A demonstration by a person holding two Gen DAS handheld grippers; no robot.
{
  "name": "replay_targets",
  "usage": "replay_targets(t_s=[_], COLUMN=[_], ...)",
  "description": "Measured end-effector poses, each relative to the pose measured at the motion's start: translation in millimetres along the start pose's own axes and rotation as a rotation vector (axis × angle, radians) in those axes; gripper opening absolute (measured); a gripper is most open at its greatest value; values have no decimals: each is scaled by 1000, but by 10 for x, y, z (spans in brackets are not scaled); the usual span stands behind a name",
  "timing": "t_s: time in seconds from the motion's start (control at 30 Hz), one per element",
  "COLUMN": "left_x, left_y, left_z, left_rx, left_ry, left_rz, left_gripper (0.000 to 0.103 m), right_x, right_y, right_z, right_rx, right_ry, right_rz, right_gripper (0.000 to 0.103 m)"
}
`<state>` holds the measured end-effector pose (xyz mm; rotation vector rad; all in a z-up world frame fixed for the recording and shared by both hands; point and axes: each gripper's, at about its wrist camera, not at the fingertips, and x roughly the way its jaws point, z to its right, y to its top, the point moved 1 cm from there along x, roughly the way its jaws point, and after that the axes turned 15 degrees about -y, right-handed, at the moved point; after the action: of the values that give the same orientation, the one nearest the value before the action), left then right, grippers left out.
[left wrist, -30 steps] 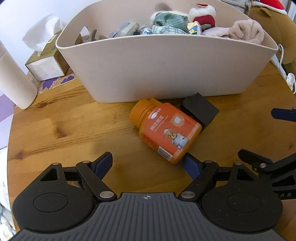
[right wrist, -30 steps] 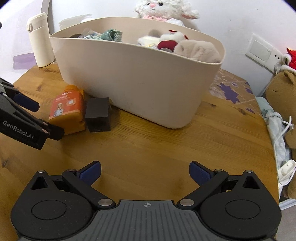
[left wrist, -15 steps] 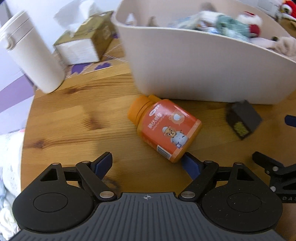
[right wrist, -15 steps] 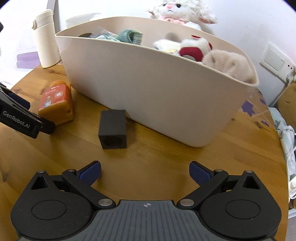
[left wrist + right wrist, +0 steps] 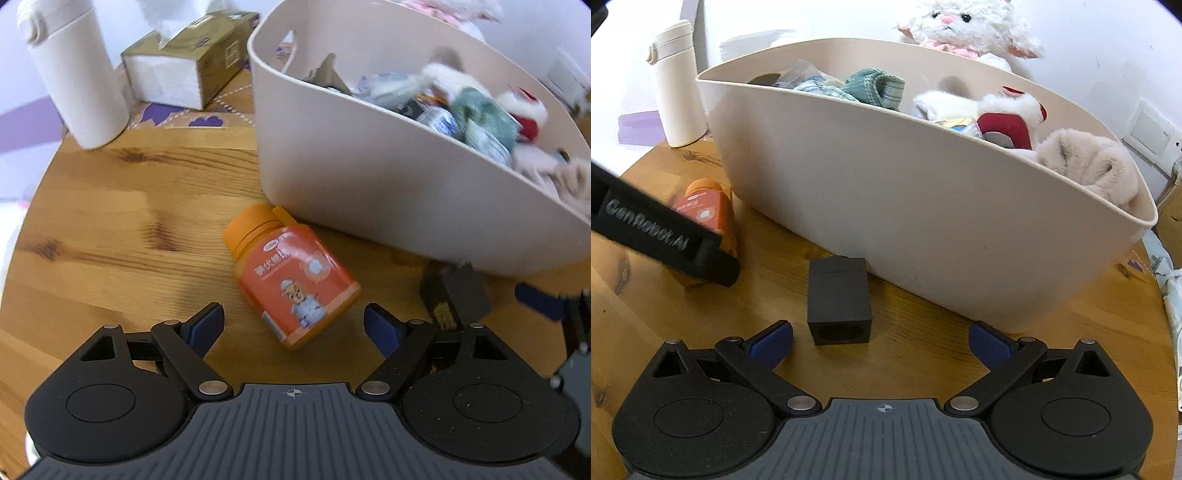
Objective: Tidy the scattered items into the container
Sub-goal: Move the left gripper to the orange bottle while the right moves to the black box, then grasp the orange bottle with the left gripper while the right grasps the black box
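An orange bottle [image 5: 291,280] lies on its side on the wooden table, in front of the beige container [image 5: 369,177]. My left gripper [image 5: 293,325] is open, and the bottle's base lies between its fingertips. A black box [image 5: 838,301] lies on the table by the container's wall [image 5: 923,229]. My right gripper [image 5: 881,341] is open, with the box just ahead of its left fingertip. The bottle [image 5: 709,214] shows in the right wrist view, partly hidden by the left gripper. The box [image 5: 456,295] shows in the left wrist view.
The container holds socks, plush toys and small packets. A white flask [image 5: 74,70] and a tissue box [image 5: 184,62] stand at the back left. A plush lamb [image 5: 964,26] sits behind the container. The round table's edge [image 5: 1167,332] curves on the right.
My left gripper has swung left and closed in so that the bottle lies between its fingers. My right gripper has moved left and forward to the black box.
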<state>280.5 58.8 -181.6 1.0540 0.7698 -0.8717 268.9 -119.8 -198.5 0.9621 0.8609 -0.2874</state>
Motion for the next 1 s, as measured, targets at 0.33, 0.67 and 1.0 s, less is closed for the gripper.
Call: replay_targets(t_s=[0.33,0.67,1.0], left_x=[185,144,80], left_y=[180,130,32], left_z=[-12,32,12], left_rx=[-137,-69,-13], left_ry=[127,149,124], left_rz=[51,77,69], left_gripper=[87,68,58], right_x=[77,-1,-94], right_y=[11,-26,-90], right_z=[30,27,95], right_rx=[85,135,116], right_ry=[17,10,38], right_rz=[-23,-3,-7], right_gripper=[103,75,29])
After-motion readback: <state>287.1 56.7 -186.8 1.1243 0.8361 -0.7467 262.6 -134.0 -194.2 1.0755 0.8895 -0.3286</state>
